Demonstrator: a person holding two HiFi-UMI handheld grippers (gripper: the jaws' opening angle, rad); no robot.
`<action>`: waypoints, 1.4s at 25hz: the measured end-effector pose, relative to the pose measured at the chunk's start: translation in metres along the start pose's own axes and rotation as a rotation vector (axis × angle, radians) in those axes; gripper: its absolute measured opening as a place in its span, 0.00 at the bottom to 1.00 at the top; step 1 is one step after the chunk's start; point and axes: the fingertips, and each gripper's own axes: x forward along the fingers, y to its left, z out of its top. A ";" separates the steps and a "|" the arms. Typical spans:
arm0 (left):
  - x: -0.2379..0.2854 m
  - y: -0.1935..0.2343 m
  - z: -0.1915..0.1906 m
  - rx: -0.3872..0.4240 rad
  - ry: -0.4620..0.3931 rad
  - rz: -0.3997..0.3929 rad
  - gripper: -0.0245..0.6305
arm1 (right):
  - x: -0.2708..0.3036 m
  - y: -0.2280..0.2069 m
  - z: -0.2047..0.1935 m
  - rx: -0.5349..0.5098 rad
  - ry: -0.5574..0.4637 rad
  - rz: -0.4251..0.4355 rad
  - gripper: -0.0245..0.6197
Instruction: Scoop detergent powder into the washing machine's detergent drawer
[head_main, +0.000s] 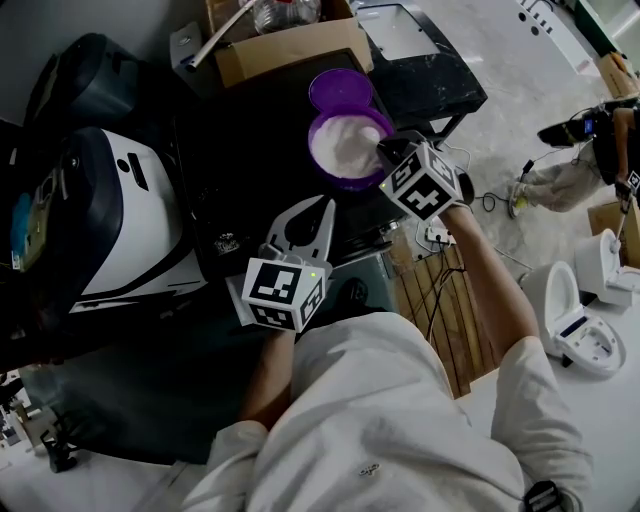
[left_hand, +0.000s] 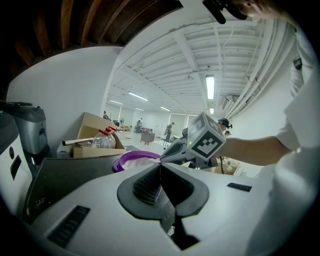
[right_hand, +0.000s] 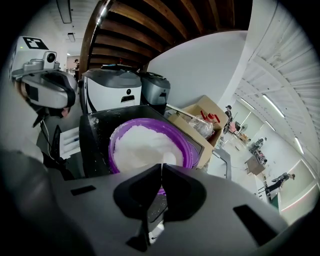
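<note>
Left gripper (left_hand: 160, 167): jaws pressed together, nothing visible between them; it hovers over the near edge of the dark top (head_main: 240, 160), near and left of the bowl.
Left marker cube (head_main: 285, 292): on the near end of that gripper, just above the person's forearm.
Right gripper (right_hand: 161, 166): jaws closed tip to tip; the tips sit at the near right rim of the purple bowl (head_main: 345, 183), aimed at the powder.
Just past the right tips: a pale rounded shape in the powder; I cannot tell whether it is a scoop or a lump.
Right marker cube (head_main: 428, 185): near and right of the bowl, off the right edge of the dark top.
Detergent powder (head_main: 345, 145): a white heap filling the purple bowl, which stands on the far right part of the dark top.
Purple lid (head_main: 340, 88): lying flat just beyond the bowl, touching or nearly touching its far rim.
Cardboard box (head_main: 290, 50): at the far edge, behind the lid, with a clear plastic bottle (head_main: 285, 12) in it.
White and dark appliance (head_main: 130, 215): left of the dark top.
Person's pale shirt (head_main: 400, 420): fills the near middle of the head view.
</note>
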 end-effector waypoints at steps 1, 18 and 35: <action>0.000 0.000 0.000 0.000 0.000 0.000 0.07 | 0.000 0.001 -0.001 -0.003 0.007 0.008 0.05; -0.003 -0.003 -0.003 -0.003 0.000 0.000 0.07 | -0.001 0.017 0.000 -0.020 0.076 0.123 0.05; -0.007 0.000 -0.003 -0.009 -0.004 0.012 0.07 | -0.005 0.035 0.009 -0.019 0.084 0.231 0.05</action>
